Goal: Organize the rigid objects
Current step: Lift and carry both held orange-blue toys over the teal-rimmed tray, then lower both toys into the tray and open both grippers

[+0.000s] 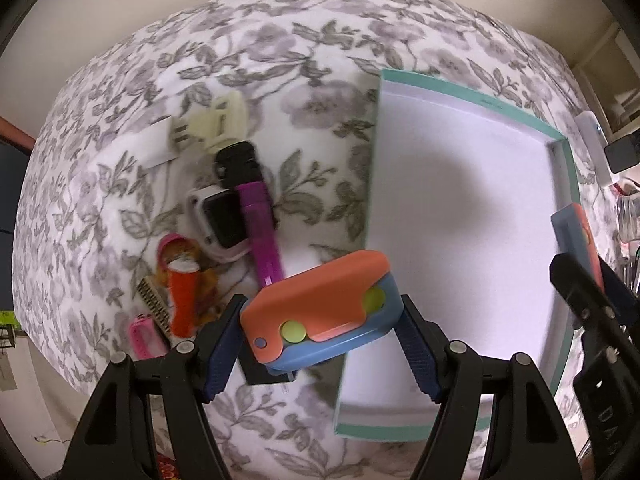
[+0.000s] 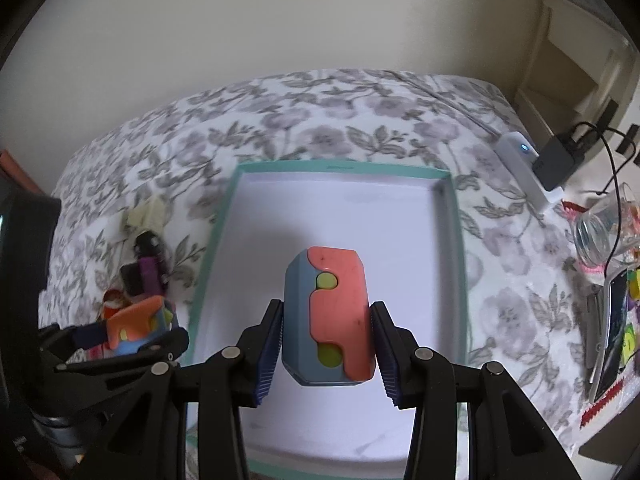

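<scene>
Two handheld grippers each carry an orange-and-blue toy block over a floral bedspread (image 1: 280, 80). The left gripper (image 1: 320, 344) clamps its block (image 1: 320, 316) lengthwise, at the left rim of the teal-edged white tray (image 1: 460, 208). The right gripper (image 2: 326, 344) pinches its block (image 2: 330, 316) across the narrow sides, directly above the tray's bare floor (image 2: 340, 216), apparently ready for setting down. A loose pile remains beside the tray: purple flashlight (image 1: 262, 232), toy watch (image 1: 218, 220), orange flashlight (image 1: 182, 296), cream clip (image 1: 212, 124).
</scene>
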